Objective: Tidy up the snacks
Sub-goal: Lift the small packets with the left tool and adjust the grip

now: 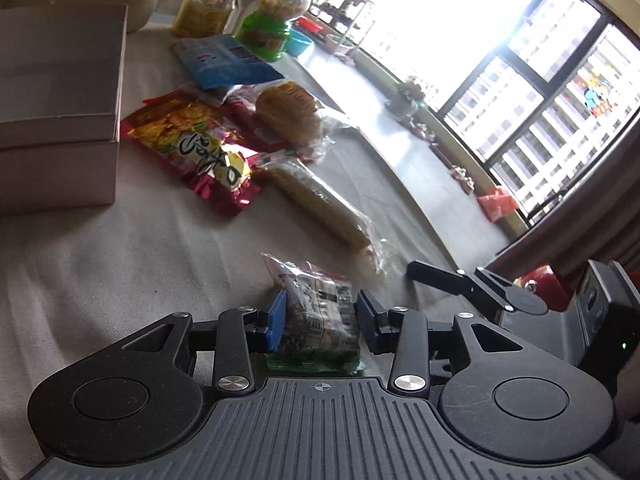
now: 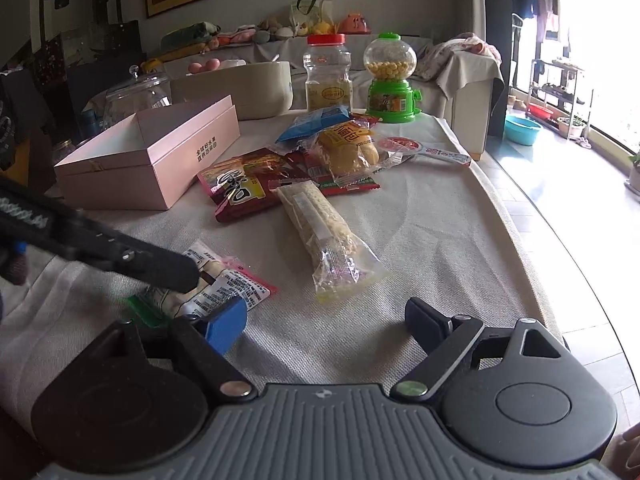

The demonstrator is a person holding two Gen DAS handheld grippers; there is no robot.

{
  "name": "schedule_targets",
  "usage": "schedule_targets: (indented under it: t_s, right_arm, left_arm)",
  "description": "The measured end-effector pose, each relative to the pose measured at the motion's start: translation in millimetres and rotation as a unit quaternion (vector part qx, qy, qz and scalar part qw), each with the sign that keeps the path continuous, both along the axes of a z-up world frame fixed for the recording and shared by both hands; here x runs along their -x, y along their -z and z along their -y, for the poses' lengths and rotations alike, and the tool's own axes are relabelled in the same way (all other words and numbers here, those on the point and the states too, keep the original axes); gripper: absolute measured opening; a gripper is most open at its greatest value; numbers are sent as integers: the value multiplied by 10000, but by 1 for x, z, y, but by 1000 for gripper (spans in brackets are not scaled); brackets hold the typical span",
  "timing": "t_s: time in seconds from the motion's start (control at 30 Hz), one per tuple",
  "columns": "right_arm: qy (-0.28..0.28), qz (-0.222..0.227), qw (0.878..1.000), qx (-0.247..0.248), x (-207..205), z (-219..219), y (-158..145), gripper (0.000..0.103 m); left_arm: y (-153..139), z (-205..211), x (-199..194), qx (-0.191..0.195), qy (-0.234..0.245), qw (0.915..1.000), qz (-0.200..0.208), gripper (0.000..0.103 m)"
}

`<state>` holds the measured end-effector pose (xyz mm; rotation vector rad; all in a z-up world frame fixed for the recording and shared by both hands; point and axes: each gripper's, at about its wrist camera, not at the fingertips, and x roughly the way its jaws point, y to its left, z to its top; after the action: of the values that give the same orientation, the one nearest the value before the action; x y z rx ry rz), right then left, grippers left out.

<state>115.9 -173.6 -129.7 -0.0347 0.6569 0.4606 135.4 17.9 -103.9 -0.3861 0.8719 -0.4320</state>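
A small snack packet [image 1: 316,312] with printed text and a green end lies on the cloth-covered table [image 1: 120,264]. My left gripper [image 1: 322,320] straddles it, jaws parted, with a thin gap at the right pad. In the right wrist view the same packet [image 2: 232,286] lies under the left gripper's black finger [image 2: 160,268]. My right gripper [image 2: 324,320] stands wide open beside it with nothing between its fingers. An open pink box [image 2: 160,152] sits at the back left. In front of it lie a long cracker packet [image 2: 320,232], a red and yellow bag [image 2: 240,188], a bread packet [image 2: 348,148] and a blue packet [image 2: 316,124].
Behind the snacks stand a red-lidded jar [image 2: 328,76], a green candy dispenser [image 2: 390,80], a beige bowl [image 2: 240,84] and a glass dome [image 2: 138,92]. The table's curved edge [image 2: 532,240] runs along the right, with floor and a bright window beyond.
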Motion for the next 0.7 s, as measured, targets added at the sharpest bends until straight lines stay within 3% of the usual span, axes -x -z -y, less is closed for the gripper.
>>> schedule_targets:
  t_s: [0.17,0.27,0.43,0.6,0.7]
  right_arm:
    - [-31,26,10000,-70,6,4,-3,88]
    - [-167,85,9996,-218,9,5,-8,88]
    - [-164,-79,9996,-230,5,3,-2,78]
    - [-74,-10,9999,-148,8,7,-5,75]
    - [-50,36,9998,-193,12,13,-6,75]
  left_arm:
    - [-4,-3,1,-457,-174,9988,-14,40]
    - [-4,-13,4,-276,-151,9994,-139,40]
    - [13,-13,-3,342,-175,9984,-404,42]
    - [11,-2,-13,494,-84,9978,-438,41]
    - [-7,7,-6,445,53,9988,-198,41]
